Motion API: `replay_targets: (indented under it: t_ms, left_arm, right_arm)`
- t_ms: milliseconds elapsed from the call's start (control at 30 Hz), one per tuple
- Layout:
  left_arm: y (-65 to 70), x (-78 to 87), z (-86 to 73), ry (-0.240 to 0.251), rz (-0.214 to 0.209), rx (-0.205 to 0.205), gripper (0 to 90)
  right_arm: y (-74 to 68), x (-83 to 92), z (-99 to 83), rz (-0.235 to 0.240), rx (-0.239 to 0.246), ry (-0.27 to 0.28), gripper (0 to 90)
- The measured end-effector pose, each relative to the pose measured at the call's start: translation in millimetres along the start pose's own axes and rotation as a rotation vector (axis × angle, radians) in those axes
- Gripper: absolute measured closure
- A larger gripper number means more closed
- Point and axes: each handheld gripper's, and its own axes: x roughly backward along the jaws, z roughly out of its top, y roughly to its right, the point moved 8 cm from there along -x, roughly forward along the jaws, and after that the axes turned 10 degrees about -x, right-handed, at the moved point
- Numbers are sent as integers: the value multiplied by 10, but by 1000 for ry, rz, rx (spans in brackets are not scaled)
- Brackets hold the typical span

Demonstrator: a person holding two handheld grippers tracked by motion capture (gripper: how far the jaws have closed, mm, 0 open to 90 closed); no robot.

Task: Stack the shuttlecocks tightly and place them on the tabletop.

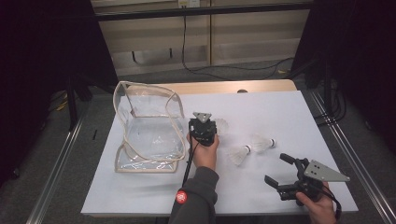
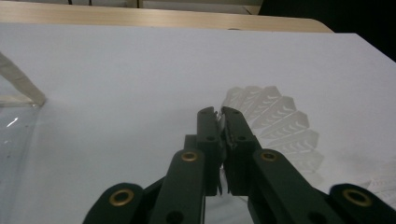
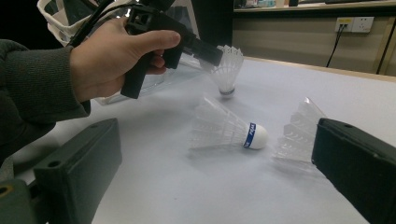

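Your left gripper [image 2: 221, 112] pinches the upright shuttlecock's [image 2: 280, 126] feather rim; right gripper [image 1: 276, 170] jaws gape wide w/ white tabletop [image 3: 289, 88] between, wall socket [image 3: 356, 22] beyond.

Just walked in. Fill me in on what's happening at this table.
A person is working with a handheld gripper in each hand. The left gripper is shut on the feather rim of a shuttlecock standing cork-down on the white table, next to a clear plastic bag. Two more shuttlecocks lie on their sides nearby. The right gripper waits open at the near edge, holding nothing.
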Motion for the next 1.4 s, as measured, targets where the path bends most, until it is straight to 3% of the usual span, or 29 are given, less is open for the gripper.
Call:
replay_targets:
  t_ms: [167, 467, 667, 967, 1067, 1400]
  left_arm:
    - [-24, 40, 8, -9, 9, -3, 895]
    - [-98, 123, 4, -36, 69, -18, 900]
    - [-134, 125, -30, -70, 104, -57, 900]
    - [-145, 140, -35, -83, 125, -81, 900]
    - [-139, 140, -34, -87, 122, -96, 900]
    - [-89, 77, 3, -65, 71, -76, 880]
  right_arm:
    - [-5, -5, -5, 2, 3, -3, 12]
    - [-7, 2, 2, 1, -1, -1, 12]
    - [-7, 2, 0, 1, -1, -1, 12]
    - [-9, 0, -2, 3, 4, -2, 12]
    - [-9, 0, 0, 2, 5, 0, 12]
    - [-3, -2, -4, 1, 6, -4, 12]
